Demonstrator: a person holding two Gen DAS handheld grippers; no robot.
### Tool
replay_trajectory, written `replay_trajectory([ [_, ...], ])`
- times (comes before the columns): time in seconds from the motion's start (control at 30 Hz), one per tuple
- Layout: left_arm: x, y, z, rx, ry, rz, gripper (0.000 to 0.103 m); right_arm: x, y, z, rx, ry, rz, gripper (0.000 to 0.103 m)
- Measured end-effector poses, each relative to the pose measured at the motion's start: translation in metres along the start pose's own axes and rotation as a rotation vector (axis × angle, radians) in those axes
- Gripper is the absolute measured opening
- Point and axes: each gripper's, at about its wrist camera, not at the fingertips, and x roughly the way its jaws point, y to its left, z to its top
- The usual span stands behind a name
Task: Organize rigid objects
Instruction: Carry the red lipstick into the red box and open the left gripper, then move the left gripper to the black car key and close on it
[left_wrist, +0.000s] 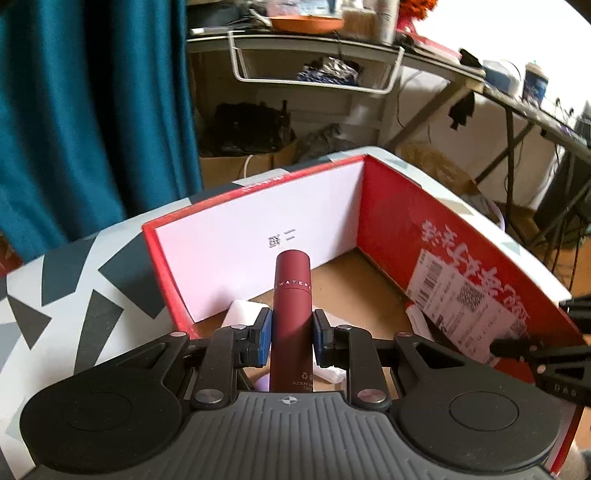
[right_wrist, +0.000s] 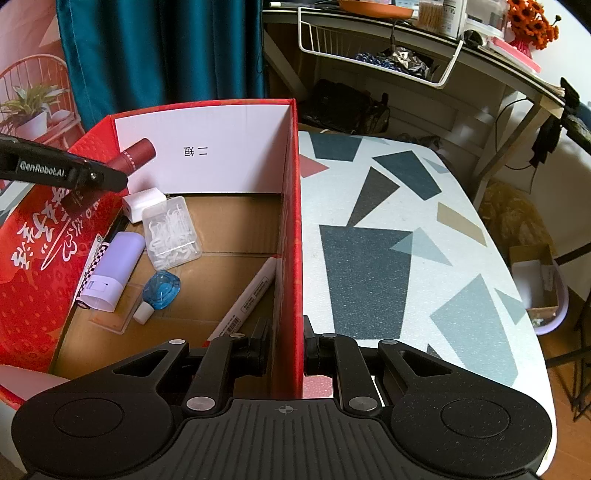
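Note:
My left gripper (left_wrist: 291, 330) is shut on a dark red tube (left_wrist: 291, 295) and holds it over the open red cardboard box (left_wrist: 399, 221). In the right wrist view the tube (right_wrist: 136, 155) hangs above the box's left side, held by the left gripper (right_wrist: 92, 177). My right gripper (right_wrist: 286, 343) is shut on the box's right wall (right_wrist: 290, 221). In the box lie a lilac bottle (right_wrist: 114, 269), a blue dropper bottle (right_wrist: 160, 290), a clear case of floss picks (right_wrist: 171, 232), a white charger (right_wrist: 142, 203) and a white marker (right_wrist: 247, 299).
The box stands on a table with a grey, dark and red shard pattern (right_wrist: 388, 240). A teal curtain (right_wrist: 162, 51) hangs behind. A cluttered desk with a white wire basket (right_wrist: 376, 48) stands at the back. Boxes and bags sit on the floor.

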Motion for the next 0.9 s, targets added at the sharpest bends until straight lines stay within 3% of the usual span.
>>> replay_trajectory([
  [0.3, -0.009, 0.007, 0.001, -0.020, -0.027, -0.019, 0.025, 0.000, 0.001, 0.000, 0.001, 0.001, 0.000, 0.014],
  [0.43, -0.038, 0.026, 0.002, -0.078, -0.121, -0.068, 0.048, 0.000, 0.001, 0.000, 0.002, 0.000, 0.000, 0.014],
  [0.47, -0.046, 0.031, 0.002, -0.086, -0.142, -0.069, 0.048, 0.000, 0.001, 0.000, 0.002, -0.001, -0.001, 0.014],
  [0.67, -0.077, 0.073, -0.008, -0.168, -0.190, 0.024, 0.048, -0.001, 0.000, 0.000, 0.006, -0.004, 0.002, 0.014],
  [0.8, -0.073, 0.098, -0.026, -0.252, -0.139, 0.092, 0.048, -0.001, 0.000, 0.000, 0.006, -0.004, 0.001, 0.014],
  [0.9, -0.058, 0.101, -0.045, -0.261, -0.087, 0.150, 0.048, -0.001, 0.000, 0.000, 0.005, -0.004, 0.001, 0.014],
])
